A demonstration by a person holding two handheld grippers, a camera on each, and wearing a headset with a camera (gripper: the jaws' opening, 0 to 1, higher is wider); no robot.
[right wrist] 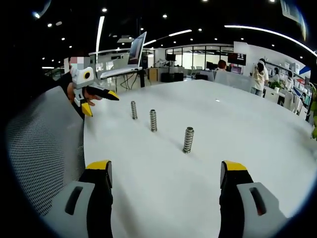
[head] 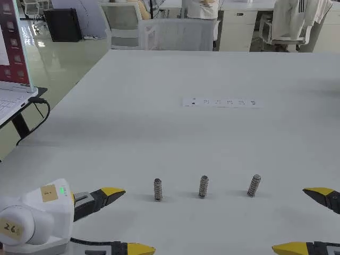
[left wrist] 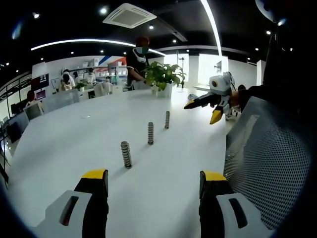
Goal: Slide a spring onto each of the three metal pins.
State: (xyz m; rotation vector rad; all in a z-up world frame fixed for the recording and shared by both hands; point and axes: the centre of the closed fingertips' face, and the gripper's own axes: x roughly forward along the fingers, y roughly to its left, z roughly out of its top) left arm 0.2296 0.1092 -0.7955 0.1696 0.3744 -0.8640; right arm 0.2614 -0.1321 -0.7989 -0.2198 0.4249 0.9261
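Three upright pins stand in a row on the white table (head: 159, 122), each with a spring around it: left spring (head: 158, 189), middle spring (head: 203, 186), right spring (head: 254, 185). My left gripper (head: 126, 220) is open at the near left, a little short of the left spring, with nothing between its yellow tips. My right gripper (head: 303, 220) is open at the near right, beside the right spring and apart from it. The left gripper view looks along the row between its own gripper (left wrist: 154, 176), nearest spring (left wrist: 126, 154) first. The right gripper (right wrist: 166, 166) faces its nearest spring (right wrist: 188, 140).
A flush socket strip (head: 222, 102) lies in the table beyond the pins. A laptop (head: 13, 69) stands on a stand at the left, its cable hanging down. Chairs (head: 175, 34) line the far edge. A mesh chair back (left wrist: 262, 163) is close behind me.
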